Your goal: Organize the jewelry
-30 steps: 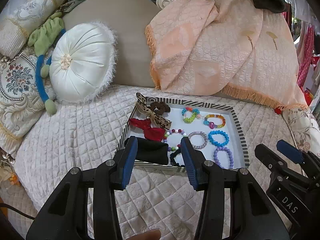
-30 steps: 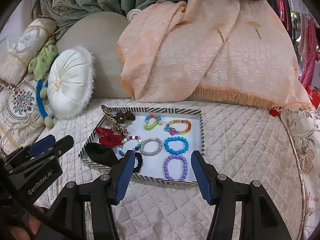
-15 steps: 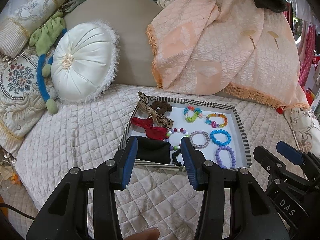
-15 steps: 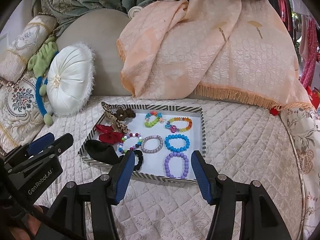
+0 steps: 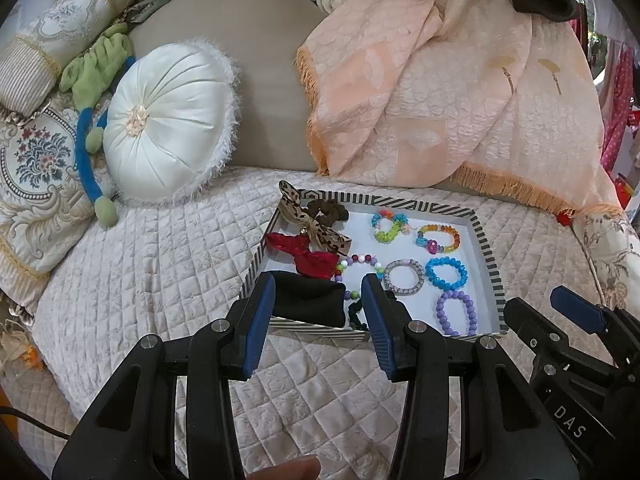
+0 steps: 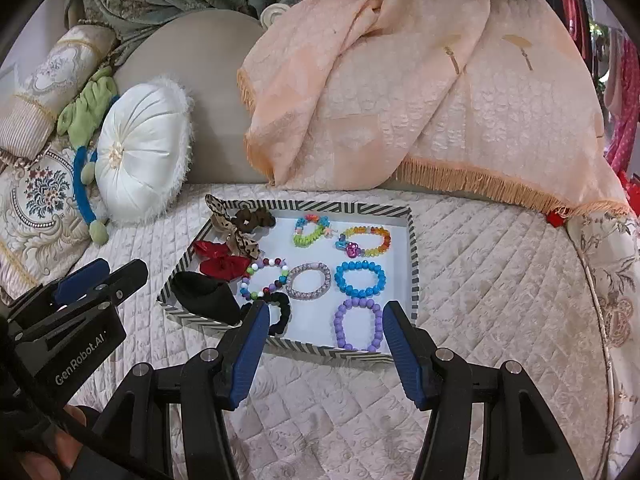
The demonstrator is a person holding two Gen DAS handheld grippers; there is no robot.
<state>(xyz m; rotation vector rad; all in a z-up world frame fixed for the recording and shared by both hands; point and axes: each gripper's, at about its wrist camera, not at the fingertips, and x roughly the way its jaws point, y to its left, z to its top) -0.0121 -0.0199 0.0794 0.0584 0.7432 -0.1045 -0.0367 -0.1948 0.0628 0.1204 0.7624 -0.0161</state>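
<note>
2 grippers, fingers wide apart and empty, hover just short of the striped tray (image 6: pixel 412 256) of bracelets.

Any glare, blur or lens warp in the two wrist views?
Left wrist: soft even light, no glare on the tray, sharp beads, black fisheye corners, quilt lines bowed. Right wrist: same even light, purple bracelet crisp, strong barrel warp at edges, clothes at far right washed out.
</note>
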